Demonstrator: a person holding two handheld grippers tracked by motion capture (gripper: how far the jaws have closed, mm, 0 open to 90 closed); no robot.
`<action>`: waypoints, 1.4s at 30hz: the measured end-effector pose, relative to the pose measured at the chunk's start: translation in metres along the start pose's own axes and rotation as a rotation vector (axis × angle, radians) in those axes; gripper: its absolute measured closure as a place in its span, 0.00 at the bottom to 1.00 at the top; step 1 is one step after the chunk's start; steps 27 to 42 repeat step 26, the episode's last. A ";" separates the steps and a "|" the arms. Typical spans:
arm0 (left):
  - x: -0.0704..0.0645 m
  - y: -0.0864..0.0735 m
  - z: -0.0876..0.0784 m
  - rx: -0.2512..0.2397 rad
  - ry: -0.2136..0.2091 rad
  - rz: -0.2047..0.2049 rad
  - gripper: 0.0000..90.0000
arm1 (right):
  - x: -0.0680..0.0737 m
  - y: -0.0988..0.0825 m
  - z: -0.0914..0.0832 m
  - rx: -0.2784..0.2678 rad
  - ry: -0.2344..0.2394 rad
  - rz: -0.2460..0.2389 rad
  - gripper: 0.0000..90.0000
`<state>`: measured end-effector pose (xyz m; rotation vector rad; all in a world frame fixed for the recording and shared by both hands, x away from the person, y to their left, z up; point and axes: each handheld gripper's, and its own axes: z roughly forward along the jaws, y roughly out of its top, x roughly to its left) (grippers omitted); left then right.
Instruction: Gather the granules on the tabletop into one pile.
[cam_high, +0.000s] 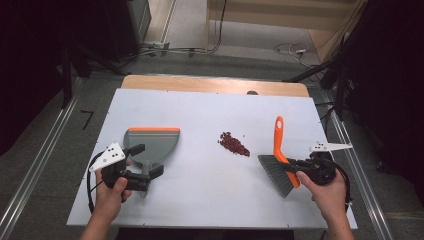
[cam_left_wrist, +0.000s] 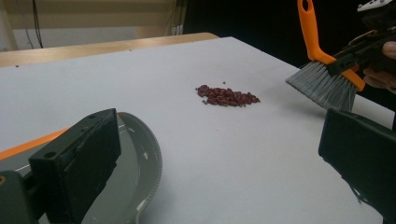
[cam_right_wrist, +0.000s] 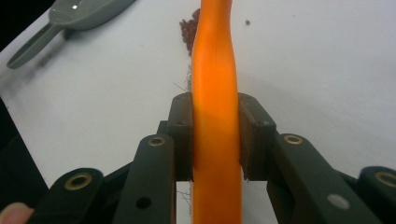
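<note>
Left gripper (cam_high: 145, 161) at left of white table (cam_high: 200, 200), jaws spread wide, straddling handle of grey plastic dustpan with orange front lip (cam_high: 152, 141); dustpan flat on table. Small pile of dark red beans (cam_high: 233, 144) mid-table, between dustpan and brush. Right gripper (cam_high: 292, 164) jaws pressed onto orange-handled brush with grey bristles (cam_high: 278, 170); bristles angled toward beans, well apart from them.

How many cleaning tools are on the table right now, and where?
2. The brush is clamped in the right claw, right of the bean pile. The dustpan lies left of the pile, at the open left claw.
</note>
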<state>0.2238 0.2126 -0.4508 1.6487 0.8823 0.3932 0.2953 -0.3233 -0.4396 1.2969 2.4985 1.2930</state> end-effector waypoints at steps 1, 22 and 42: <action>0.000 0.000 0.000 0.001 0.003 0.002 0.00 | -0.002 -0.002 -0.002 0.001 -0.004 0.008 0.76; 0.001 -0.002 0.000 0.003 0.001 0.004 0.00 | -0.032 -0.003 -0.002 -0.061 0.009 0.067 0.76; 0.000 -0.002 0.000 -0.002 0.001 0.004 0.00 | -0.033 -0.003 -0.002 -0.063 0.006 0.070 0.76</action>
